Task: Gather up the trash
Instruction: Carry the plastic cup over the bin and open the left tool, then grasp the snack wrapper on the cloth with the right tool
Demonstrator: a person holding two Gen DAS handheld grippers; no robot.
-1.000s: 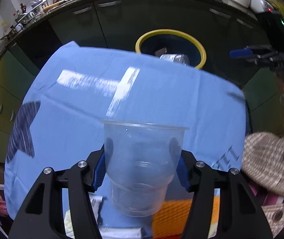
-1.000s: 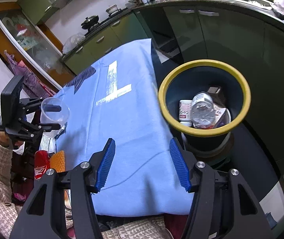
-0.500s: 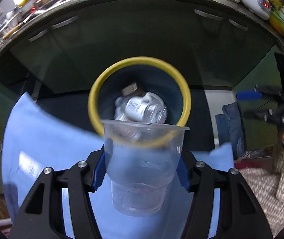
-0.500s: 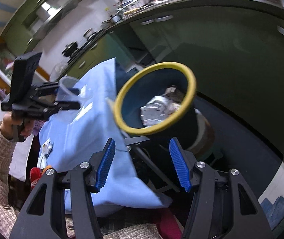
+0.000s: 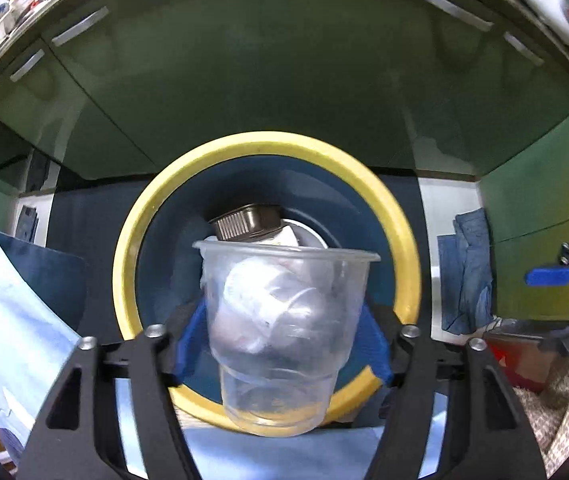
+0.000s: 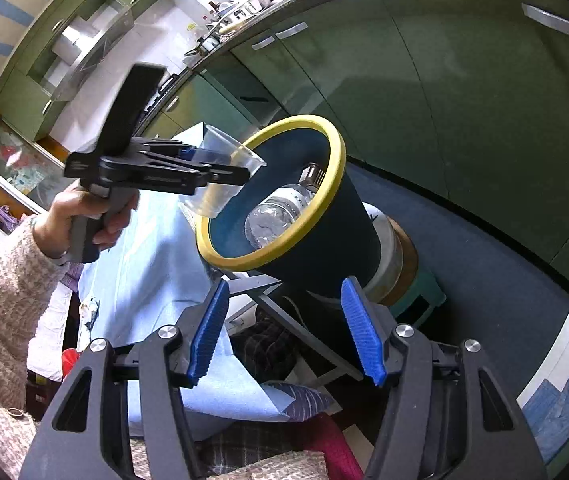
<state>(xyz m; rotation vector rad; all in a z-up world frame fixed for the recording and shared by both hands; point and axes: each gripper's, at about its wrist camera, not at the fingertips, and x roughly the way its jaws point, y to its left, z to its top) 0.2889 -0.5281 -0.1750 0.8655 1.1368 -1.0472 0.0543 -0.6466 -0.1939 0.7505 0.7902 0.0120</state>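
Note:
A clear plastic cup (image 5: pixel 284 320) sits between the jaws of my left gripper (image 5: pixel 282 340), which points down over the yellow-rimmed dark blue bin (image 5: pixel 268 140). The jaws are opening; the blue pads (image 5: pixel 190 338) stand just off the cup's walls. In the right wrist view the cup (image 6: pixel 220 176) hangs tilted over the bin's near rim (image 6: pixel 336 160). Inside the bin lie a crushed plastic bottle (image 6: pixel 276 216) and a dark-lidded jar (image 5: pixel 248 222). My right gripper (image 6: pixel 286 332) is open and empty, low beside the bin.
A light blue cloth (image 6: pixel 152 248) covers the table to the left of the bin. Green kitchen cabinets (image 5: pixel 284 60) curve behind it. The bin stands on a round stool (image 6: pixel 400 256) over a dark floor mat. A hand in a knitted sleeve (image 6: pixel 84 216) holds the left gripper.
My left gripper carried the cup from over the blue table to above the bin, and its pads have spread off the cup. My right gripper swung lower and rolled, staying empty.

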